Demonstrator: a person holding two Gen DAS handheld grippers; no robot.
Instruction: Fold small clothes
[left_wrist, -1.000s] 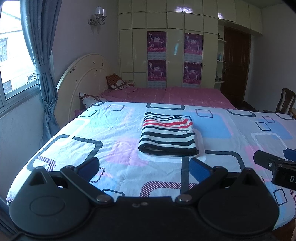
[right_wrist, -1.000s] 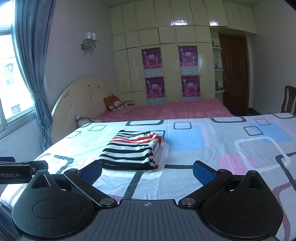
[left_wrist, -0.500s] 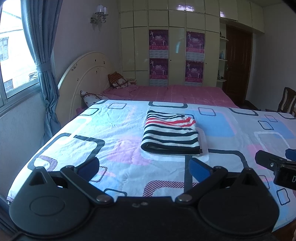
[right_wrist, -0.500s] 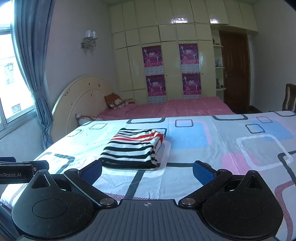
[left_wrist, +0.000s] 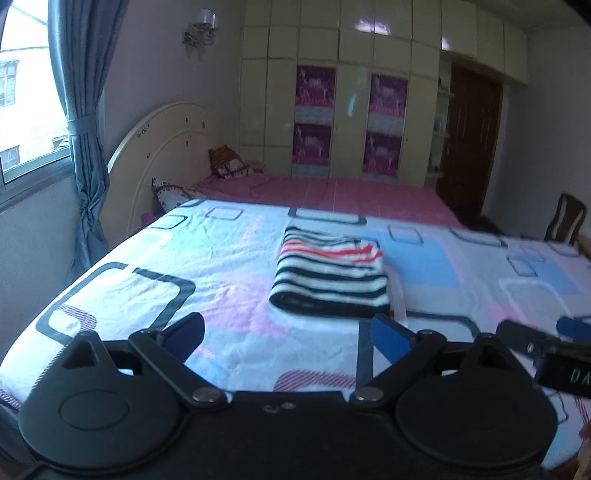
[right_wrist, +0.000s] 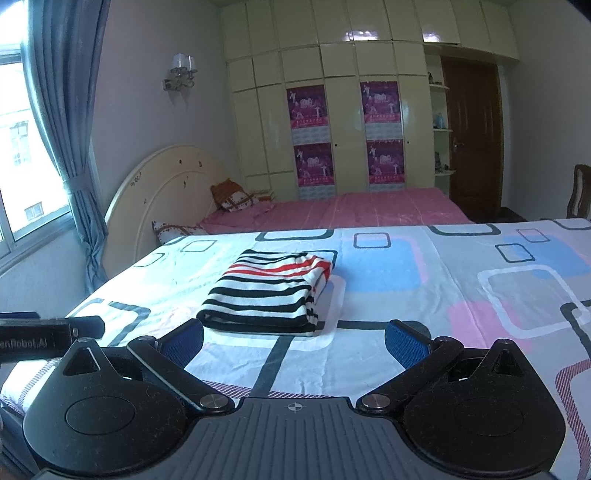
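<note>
A folded striped garment (left_wrist: 330, 278), black, white and red, lies flat on the patterned bed sheet (left_wrist: 184, 266); it also shows in the right wrist view (right_wrist: 266, 295). My left gripper (left_wrist: 288, 338) is open and empty, held back from the garment's near edge. My right gripper (right_wrist: 293, 341) is open and empty, also short of the garment. The right gripper's side shows at the right of the left wrist view (left_wrist: 546, 350). The left gripper's side shows at the left of the right wrist view (right_wrist: 48, 332).
A second bed with a pink cover (right_wrist: 351, 210) and pillows (right_wrist: 236, 199) lies beyond. A cream headboard (right_wrist: 162, 184), wardrobe (right_wrist: 332, 110), brown door (right_wrist: 472, 140), wooden chair (left_wrist: 565, 221), and a curtained window (right_wrist: 66, 147) surround the bed.
Both grippers have tilted up and drawn back slightly, so the garment sits lower in both views. The garment has not moved. Both grippers stay open.
</note>
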